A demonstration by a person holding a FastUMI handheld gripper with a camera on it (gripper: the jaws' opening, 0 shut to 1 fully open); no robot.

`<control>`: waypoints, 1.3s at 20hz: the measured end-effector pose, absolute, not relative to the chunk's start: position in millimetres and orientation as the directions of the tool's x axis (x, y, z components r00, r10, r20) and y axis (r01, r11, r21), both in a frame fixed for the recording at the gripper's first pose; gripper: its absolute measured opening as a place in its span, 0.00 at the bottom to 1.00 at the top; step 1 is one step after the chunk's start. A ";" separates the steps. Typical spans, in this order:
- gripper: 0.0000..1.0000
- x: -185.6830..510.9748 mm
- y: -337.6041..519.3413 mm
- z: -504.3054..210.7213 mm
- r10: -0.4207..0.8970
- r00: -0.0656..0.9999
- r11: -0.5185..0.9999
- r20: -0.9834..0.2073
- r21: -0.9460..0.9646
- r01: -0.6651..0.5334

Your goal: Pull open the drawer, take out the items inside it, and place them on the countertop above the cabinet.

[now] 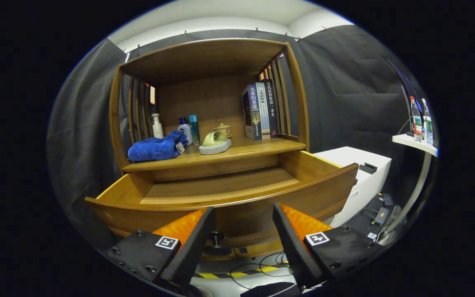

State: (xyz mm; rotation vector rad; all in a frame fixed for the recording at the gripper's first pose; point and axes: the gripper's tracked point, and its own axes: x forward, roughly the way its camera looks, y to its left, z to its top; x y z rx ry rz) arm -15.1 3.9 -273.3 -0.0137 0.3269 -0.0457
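We see the wooden cabinet's wide drawer (221, 187) pulled out toward us, its curved front board just beyond the gripper (243, 212), and what shows of its flat wooden floor is bare. The gripper's two fingers stand wide apart and hold nothing; the drawer's small dark round knob (217, 238) sits low on the front board, in the gap between the fingers and nearer the left one, with no finger touching it.

Above the drawer runs the wooden countertop (262, 146) inside the slatted wooden cabinet frame (116, 119). On its left part lies a crumpled blue cloth (157, 148) with a small tag. Behind the cloth, toward the far wall, stand a white pump bottle (157, 126), a small white bottle with a blue cap (184, 131) and a tall teal bottle (194, 128). Near the middle sits a pale green ceramic piece on a grey base (215, 142), and just behind it a small tan lidded pot (223, 129). At the right end a row of upright books (260, 110) leans against the slats.

To the right of the cabinet stands a white box-shaped unit (365, 173), and farther right a white shelf (412, 142) carries two clear bottles (421, 121). On the floor near us lie dark cables (258, 268) and a strip of yellow and black tape (237, 273)
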 end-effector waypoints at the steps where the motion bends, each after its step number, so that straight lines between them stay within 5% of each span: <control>1: 0.96 -11.9 4.6 -272.8 -0.047 0.945 0.999 -0.324 -0.024 0.041; 26: 0.96 82.9 17.9 -274.2 -0.099 0.928 0.994 -0.359 -0.086 0.073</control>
